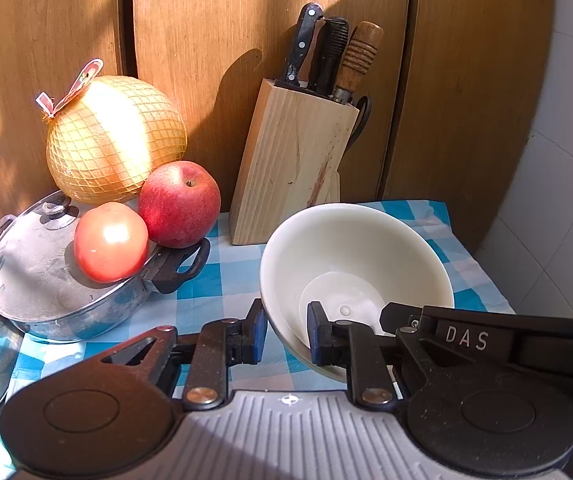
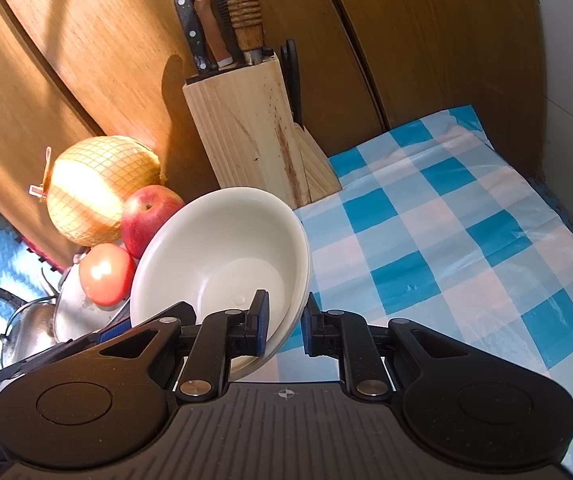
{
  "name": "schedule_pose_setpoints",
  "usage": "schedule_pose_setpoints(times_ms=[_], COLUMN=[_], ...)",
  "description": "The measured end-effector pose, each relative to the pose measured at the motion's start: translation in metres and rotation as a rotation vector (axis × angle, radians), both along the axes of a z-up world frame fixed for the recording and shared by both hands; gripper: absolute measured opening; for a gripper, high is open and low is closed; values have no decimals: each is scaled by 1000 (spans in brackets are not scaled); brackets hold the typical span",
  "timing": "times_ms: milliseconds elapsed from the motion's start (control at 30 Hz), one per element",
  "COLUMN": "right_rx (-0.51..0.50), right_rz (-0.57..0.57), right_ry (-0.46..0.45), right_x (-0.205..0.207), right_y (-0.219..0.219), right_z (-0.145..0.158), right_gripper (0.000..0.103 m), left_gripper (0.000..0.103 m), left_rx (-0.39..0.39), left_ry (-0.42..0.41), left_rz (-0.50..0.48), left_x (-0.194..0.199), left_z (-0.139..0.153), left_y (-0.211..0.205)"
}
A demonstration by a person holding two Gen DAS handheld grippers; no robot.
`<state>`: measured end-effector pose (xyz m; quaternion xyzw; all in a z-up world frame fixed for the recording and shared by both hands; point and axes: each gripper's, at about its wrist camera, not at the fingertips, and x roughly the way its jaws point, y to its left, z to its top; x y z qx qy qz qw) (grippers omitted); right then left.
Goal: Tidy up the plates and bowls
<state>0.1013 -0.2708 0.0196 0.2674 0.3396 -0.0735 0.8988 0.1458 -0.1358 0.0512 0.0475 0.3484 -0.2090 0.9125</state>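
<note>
A cream bowl (image 1: 358,248) hangs tilted over the blue checked cloth (image 1: 226,280), held from both sides. My left gripper (image 1: 286,334) is shut on its near left rim, with one blue pad inside the bowl and one outside. In the right wrist view the bowl (image 2: 222,248) shows a doubled rim, so it looks like two nested bowls. My right gripper (image 2: 285,326) is shut on its right rim. The right gripper's black arm also shows in the left wrist view (image 1: 486,340). The left gripper's finger (image 2: 114,330) peeks from under the bowl.
A wooden knife block (image 1: 290,160) stands against the wooden cabinet doors. To the left are a netted pomelo (image 1: 114,140), an apple (image 1: 178,204) and a tomato (image 1: 110,242) resting on a lidded steel pot (image 1: 46,280). A kettle (image 2: 26,328) sits far left. Checked cloth (image 2: 446,240) stretches right to a tiled wall.
</note>
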Motion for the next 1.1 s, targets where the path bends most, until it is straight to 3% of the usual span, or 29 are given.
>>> schedule_pose_setpoints(times_ms=[1100], right_rx=[-21], right_rz=[48], right_ry=[-37], right_x=[-24], right_y=[23], right_z=[8], right_gripper=[24], left_gripper=[15], left_rx=[15], left_ry=[-42], left_rz=[3], left_x=[-30], left_z=[10], left_y=[15])
